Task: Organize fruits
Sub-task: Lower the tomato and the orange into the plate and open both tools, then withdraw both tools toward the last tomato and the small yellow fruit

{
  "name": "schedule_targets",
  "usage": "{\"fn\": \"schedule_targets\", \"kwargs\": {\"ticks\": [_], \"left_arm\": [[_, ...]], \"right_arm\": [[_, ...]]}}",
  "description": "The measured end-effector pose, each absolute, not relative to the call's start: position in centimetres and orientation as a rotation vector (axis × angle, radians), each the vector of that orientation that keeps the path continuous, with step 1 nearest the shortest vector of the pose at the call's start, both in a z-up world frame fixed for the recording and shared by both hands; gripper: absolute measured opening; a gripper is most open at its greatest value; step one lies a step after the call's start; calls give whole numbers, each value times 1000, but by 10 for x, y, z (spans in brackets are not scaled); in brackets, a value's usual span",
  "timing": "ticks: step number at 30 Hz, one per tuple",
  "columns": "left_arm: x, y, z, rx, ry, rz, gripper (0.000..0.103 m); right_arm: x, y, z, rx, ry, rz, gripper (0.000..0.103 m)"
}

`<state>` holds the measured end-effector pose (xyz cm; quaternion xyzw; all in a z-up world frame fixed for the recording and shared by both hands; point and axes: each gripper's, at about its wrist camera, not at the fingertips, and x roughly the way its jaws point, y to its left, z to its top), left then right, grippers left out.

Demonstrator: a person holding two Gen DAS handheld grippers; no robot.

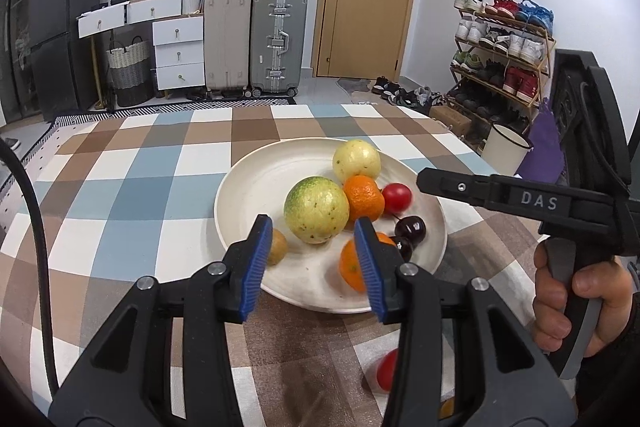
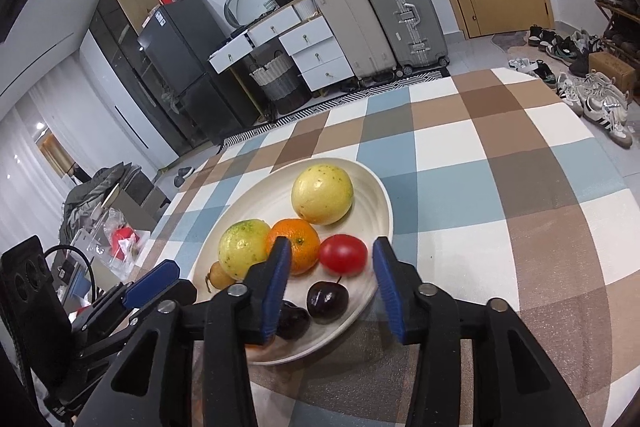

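A cream plate on the checked tablecloth holds a green-yellow fruit, a pale yellow fruit, two oranges, a cherry tomato, dark cherries and a small brown fruit. My left gripper is open and empty over the plate's near edge. My right gripper is open and empty just above the tomato and cherries; it also shows from the side in the left wrist view.
A second red tomato lies on the cloth near me, partly hidden by the left gripper's arm. Suitcases, drawers, a fridge and a shoe rack stand beyond the table. A white bucket is off the table's right edge.
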<state>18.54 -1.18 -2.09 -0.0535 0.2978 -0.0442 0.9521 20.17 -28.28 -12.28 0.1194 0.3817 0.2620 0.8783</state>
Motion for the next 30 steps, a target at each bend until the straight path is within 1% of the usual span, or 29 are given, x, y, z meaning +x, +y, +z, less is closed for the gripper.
{"fn": "schedule_targets", "kwargs": {"ticks": [1, 2, 3, 4, 5, 6, 7, 8, 10, 11, 14, 15, 18, 30], "left_arm": [[185, -10, -21, -115, 606, -86, 50], [184, -8, -20, -121, 606, -80, 53], [183, -6, -20, -126, 603, -71, 59], [182, -5, -20, -130, 599, -66, 67], [181, -3, -20, -134, 593, -61, 71], [178, -2, -18, -136, 590, -58, 76], [176, -1, -18, -137, 588, -56, 80], [174, 0, -18, -139, 587, -55, 81], [173, 0, -18, -138, 590, -52, 84], [172, 1, -18, -136, 592, -47, 85], [169, 2, -17, -138, 590, -41, 96], [167, 3, -16, -138, 584, -34, 102], [162, 4, -14, -138, 575, -30, 102], [152, 7, -12, -146, 570, -15, 102]], "right_arm": [[200, -283, -122, 246, 792, 544, 49], [199, -284, -121, 241, 788, 541, 50], [198, -284, -121, 230, 784, 534, 53], [197, -283, -121, 222, 783, 531, 59], [196, -283, -122, 218, 781, 531, 64], [194, -284, -122, 221, 779, 533, 73], [193, -284, -122, 223, 778, 538, 77], [191, -284, -122, 218, 776, 546, 77], [187, -282, -120, 188, 764, 545, 85], [186, -282, -120, 175, 756, 541, 87], [181, -282, -119, 161, 749, 545, 92], [181, -282, -119, 160, 749, 549, 96], [178, -281, -121, 152, 752, 558, 102], [162, -277, -117, 104, 715, 588, 102]]}}
